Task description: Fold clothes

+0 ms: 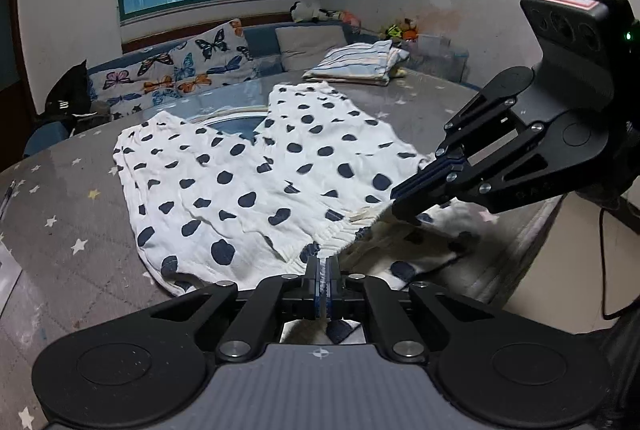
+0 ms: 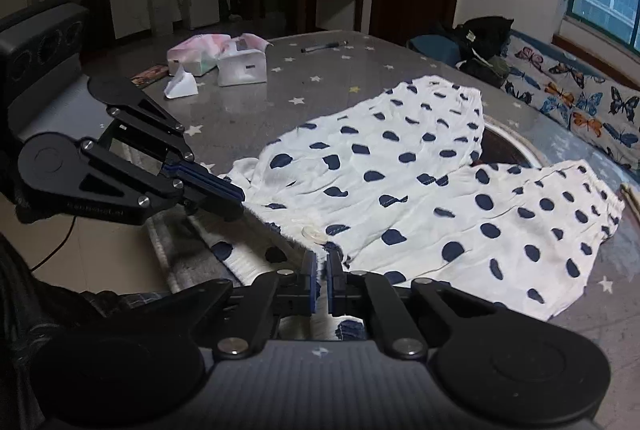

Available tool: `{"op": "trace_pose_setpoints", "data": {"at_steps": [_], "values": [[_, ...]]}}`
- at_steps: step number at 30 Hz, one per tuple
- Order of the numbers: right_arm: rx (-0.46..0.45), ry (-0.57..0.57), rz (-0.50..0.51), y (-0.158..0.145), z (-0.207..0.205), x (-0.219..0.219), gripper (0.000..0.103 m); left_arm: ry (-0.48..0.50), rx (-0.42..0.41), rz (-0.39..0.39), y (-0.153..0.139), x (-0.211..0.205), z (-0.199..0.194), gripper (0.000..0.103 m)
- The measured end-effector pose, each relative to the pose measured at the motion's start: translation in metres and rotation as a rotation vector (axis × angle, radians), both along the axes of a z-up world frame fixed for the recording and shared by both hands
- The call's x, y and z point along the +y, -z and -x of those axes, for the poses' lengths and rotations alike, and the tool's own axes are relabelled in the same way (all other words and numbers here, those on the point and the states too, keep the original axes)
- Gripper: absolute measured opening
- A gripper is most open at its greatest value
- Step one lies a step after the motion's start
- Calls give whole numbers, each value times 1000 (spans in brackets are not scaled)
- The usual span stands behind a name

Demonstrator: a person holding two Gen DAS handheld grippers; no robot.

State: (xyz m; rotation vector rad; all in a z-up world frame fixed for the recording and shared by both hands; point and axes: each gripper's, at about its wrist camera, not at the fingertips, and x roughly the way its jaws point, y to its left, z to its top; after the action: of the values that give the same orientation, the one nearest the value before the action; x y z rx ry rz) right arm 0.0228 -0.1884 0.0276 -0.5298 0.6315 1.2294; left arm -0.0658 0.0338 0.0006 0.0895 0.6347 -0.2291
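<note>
Spotted shorts [image 1: 248, 182] spread flat on star-print table [image 1: 60, 214], legs pointing away toward butterfly sofa [image 1: 172, 70], waistband at near table edge.

Left gripper [image 1: 323, 266] pinched tight on waistband hem. Right gripper [image 2: 322, 262] likewise clamped on waistband, just beside white button [image 2: 314, 233]. Both grips shallow, near cloth edge.

Risks: thin hem may slip from pads during lift; uneven pull would skew fold; dragging could bunch legs; slack waistband hanging over table edge may snag.
</note>
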Motion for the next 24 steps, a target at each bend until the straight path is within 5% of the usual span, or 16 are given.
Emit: {"op": "trace_pose_setpoints", "data": {"at_steps": [9, 17, 24], "values": [[44, -35, 74, 21, 4, -1, 10, 30, 97, -2, 21, -2, -7, 2], [64, 21, 83, 21, -6, -17, 16, 6, 30, 36, 0, 3, -13, 4], [102, 45, 109, 26, -10, -32, 21, -43, 67, 73, 16, 4, -47, 5]]}}
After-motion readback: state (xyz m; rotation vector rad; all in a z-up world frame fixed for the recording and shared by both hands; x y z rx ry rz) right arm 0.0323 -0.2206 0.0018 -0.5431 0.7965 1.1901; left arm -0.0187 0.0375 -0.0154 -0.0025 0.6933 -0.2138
